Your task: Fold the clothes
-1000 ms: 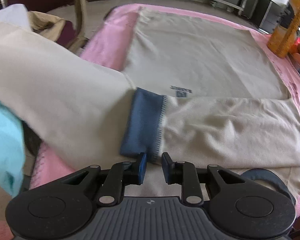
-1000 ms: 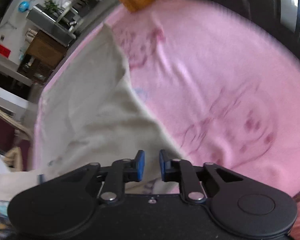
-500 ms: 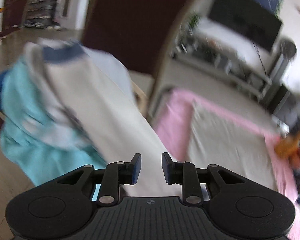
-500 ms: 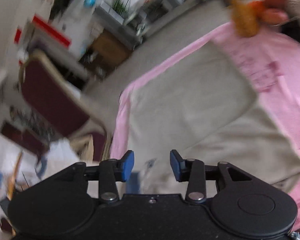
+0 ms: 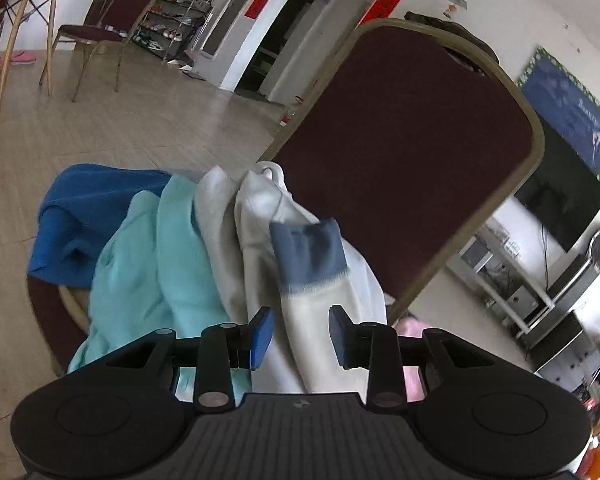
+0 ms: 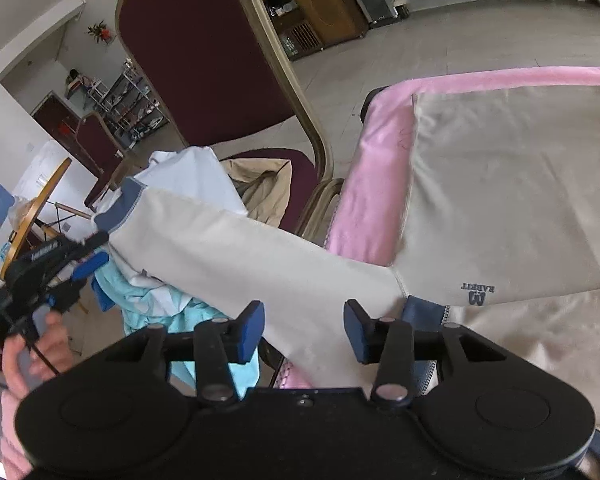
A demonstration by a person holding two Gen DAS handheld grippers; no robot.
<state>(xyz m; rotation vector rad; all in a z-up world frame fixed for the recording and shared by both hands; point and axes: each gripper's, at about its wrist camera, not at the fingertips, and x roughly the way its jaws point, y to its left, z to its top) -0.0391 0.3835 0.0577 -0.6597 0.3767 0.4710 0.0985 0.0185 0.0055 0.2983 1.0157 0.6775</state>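
Note:
A cream sweatshirt with a small "RABBIT" logo lies flat on a pink blanket. One long sleeve reaches left off the table onto a chair's clothes pile. Its blue cuff rests on top of that pile. My left gripper is open, and the sleeve runs between its fingers just below the cuff. In the right wrist view the left gripper shows beside the cuff, held by a hand. My right gripper is open above the sleeve near the shoulder. A second blue cuff lies by its right finger.
A maroon chair with a brass frame stands close to the table's left edge. Its seat carries turquoise, blue, white and tan garments. Bare floor, more chairs and shelving lie beyond.
The left gripper swung from the table over to the chair and opened. The sleeve now stretches out over the chair pile. The right gripper opened and turned left toward the sleeve.

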